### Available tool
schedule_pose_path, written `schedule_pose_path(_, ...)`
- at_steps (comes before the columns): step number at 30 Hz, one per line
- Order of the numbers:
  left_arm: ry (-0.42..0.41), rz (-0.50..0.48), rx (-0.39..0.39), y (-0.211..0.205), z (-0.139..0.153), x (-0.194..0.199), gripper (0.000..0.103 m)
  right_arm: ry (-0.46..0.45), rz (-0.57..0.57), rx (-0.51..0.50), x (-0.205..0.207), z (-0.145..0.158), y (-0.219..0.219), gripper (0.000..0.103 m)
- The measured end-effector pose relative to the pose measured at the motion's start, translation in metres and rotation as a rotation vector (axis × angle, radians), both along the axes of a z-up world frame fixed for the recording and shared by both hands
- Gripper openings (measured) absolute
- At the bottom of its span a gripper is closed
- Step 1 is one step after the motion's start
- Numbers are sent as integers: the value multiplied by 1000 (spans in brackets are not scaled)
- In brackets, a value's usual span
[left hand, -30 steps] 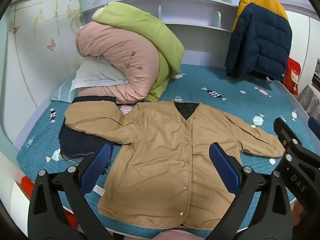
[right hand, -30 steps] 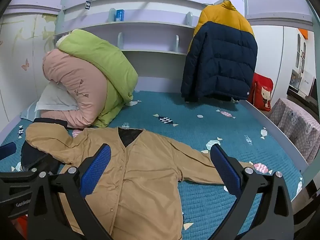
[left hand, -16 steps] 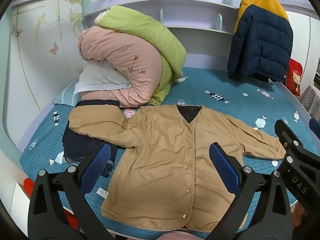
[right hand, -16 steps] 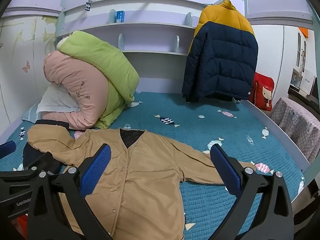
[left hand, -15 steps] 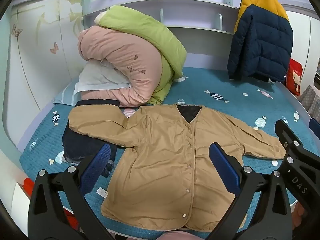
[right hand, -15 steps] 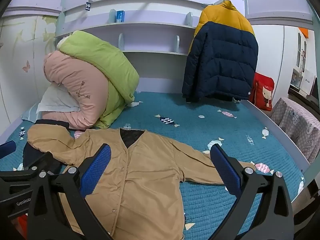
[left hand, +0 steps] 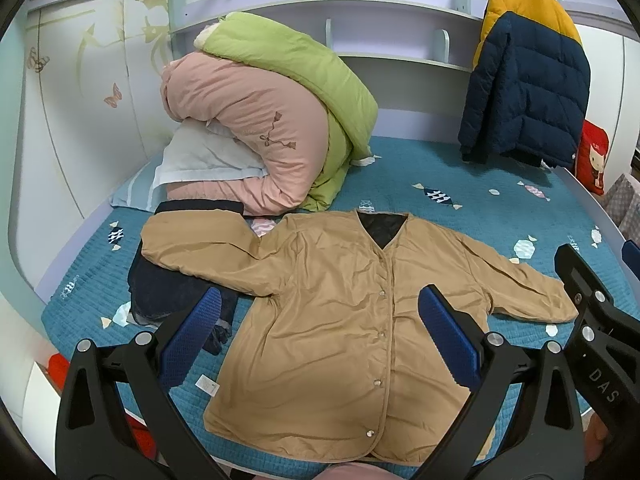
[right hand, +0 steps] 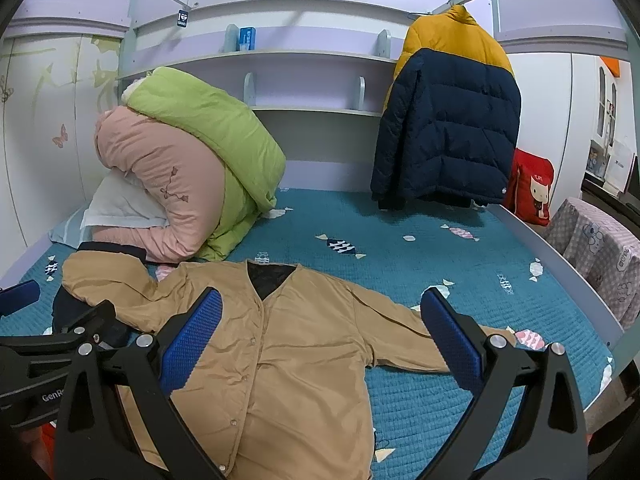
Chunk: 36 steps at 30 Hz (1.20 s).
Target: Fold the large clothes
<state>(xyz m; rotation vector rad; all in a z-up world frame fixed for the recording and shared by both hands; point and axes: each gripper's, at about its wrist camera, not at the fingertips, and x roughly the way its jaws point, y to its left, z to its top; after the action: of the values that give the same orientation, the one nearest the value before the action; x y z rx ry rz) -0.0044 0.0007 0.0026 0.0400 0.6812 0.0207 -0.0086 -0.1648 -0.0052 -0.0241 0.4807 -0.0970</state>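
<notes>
Both the left gripper [left hand: 318, 332] and right gripper [right hand: 320, 336] hover wide open, empty, above the tan snap-front padded jacket [left hand: 340, 320] spread flat on the teal quilted bed [left hand: 460, 184]; best pinch each sleeve cuff, folding inward evenly

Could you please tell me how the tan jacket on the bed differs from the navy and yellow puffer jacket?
The tan jacket lies flat on the bed, sleeves spread; the puffer jacket hangs upright at the far end. The tan jacket is thin, single-coloured and snap-fronted; the puffer jacket is thick, quilted, yellow above navy. Both are long-sleeved outerwear, and neither is folded.
</notes>
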Motion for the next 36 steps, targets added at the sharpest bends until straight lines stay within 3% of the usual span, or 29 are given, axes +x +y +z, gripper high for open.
schedule_pose_path(36,12,-2,-11,-5,-1,1,98,47,7,50,10,-11,-3,96)
